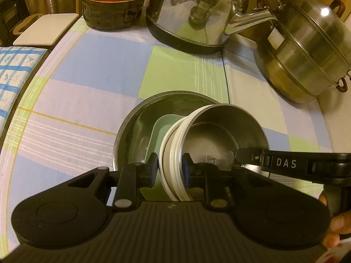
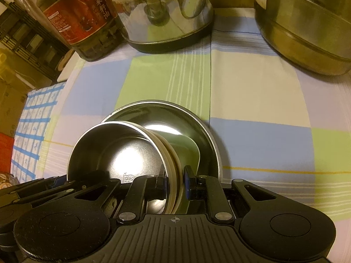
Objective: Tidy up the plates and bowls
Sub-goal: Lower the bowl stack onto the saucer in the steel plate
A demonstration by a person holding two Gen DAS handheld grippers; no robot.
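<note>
A steel bowl with a white ribbed outer wall [image 1: 221,138] sits over a pale green dish [image 1: 163,127], which lies in a wide steel plate [image 1: 131,135] on the checked tablecloth. My left gripper [image 1: 170,171] is shut on the bowl's left rim, one finger inside and one outside. My right gripper [image 2: 174,180] is shut on the bowl's [image 2: 114,153] right rim the same way, and its black finger reaches in from the right of the left wrist view. The green dish [image 2: 186,151] and steel plate [image 2: 197,129] lie behind the bowl.
A steel kettle [image 1: 197,11] and a dark bottle with a red label [image 1: 111,2] stand at the table's back. A lidded steel pot [image 1: 307,50] stands at the back right. A blue checked cloth [image 1: 15,74] lies off the left edge, with a white board [image 1: 46,28] behind it.
</note>
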